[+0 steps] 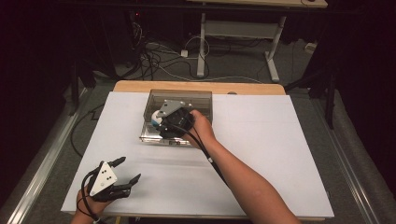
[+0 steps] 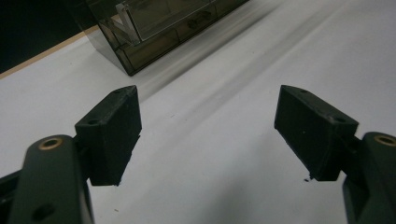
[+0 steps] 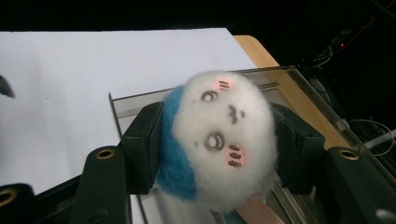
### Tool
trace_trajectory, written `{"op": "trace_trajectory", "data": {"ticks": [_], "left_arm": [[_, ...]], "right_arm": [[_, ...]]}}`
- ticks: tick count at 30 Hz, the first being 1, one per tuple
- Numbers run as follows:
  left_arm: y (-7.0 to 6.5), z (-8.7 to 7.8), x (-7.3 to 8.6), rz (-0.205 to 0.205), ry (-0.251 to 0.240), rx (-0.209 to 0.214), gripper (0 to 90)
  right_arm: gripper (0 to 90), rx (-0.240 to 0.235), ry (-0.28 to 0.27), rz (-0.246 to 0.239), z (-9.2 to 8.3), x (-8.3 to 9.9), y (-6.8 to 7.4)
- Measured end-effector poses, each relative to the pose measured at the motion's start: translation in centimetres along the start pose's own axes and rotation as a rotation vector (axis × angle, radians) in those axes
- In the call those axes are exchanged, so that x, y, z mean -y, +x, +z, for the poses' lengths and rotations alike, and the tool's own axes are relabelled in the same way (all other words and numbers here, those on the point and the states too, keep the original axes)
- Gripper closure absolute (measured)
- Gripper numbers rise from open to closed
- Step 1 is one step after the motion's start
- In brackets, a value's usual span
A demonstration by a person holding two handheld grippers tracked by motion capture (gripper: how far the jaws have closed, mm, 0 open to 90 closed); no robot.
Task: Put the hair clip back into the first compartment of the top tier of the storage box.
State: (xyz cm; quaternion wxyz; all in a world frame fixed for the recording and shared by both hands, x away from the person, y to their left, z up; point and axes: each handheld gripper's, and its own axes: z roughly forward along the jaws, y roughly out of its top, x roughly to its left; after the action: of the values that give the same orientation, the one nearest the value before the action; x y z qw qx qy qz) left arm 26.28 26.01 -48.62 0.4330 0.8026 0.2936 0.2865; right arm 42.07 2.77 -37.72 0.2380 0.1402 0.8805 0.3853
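Right gripper (image 3: 219,140), black, two-jaw: jaws clamped on either side of a small fluffy white-and-blue plush toy with a drawn face and pink cheeks (image 3: 224,140). Toy sits between the pads, face toward the camera, above the smoky transparent plastic box (image 3: 299,81). In the high view the right gripper (image 1: 156,122) hangs over the box (image 1: 205,100), which rests on the white sheet covering the wooden table (image 1: 280,154), toward the far edge. A sliver of white and blue of the toy (image 1: 154,120) shows at the gripper's tip. Right hand (image 1: 201,125) grips the tool from the near side.

Left gripper (image 1: 130,171): near the table's near-left corner, well apart from the box. Jaws wide apart, nothing between them; in the left gripper view (image 2: 208,135) they frame bare white sheet, the box's corner (image 2: 140,51) beyond.
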Motion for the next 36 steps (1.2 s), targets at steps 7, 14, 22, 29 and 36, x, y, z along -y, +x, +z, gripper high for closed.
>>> {"op": "trace_trajectory", "data": {"ticks": [7,14,22,29,36], "left_arm": [[0.1,-0.1,0.0,-0.004,-0.006,0.003,22.3],[0.1,-0.1,0.0,-0.004,-0.009,0.007,22.3],[0.1,0.0,0.0,-0.003,-0.007,0.01,22.2],[0.1,0.0,0.0,-0.003,-0.006,0.011,22.2],[0.1,-0.1,0.1,-0.005,-0.006,0.01,22.2]], "right_arm": [[40.9,0.007,0.043,0.006,2.5,-0.6,0.1],[39.2,0.006,0.071,0.013,4.1,-0.8,0.5],[33.5,0.019,0.091,0.005,4.7,-0.8,0.7],[36.3,0.006,0.075,0.031,4.4,-0.9,0.7],[45.3,-0.015,0.076,0.016,4.4,-1.0,0.9]]}}
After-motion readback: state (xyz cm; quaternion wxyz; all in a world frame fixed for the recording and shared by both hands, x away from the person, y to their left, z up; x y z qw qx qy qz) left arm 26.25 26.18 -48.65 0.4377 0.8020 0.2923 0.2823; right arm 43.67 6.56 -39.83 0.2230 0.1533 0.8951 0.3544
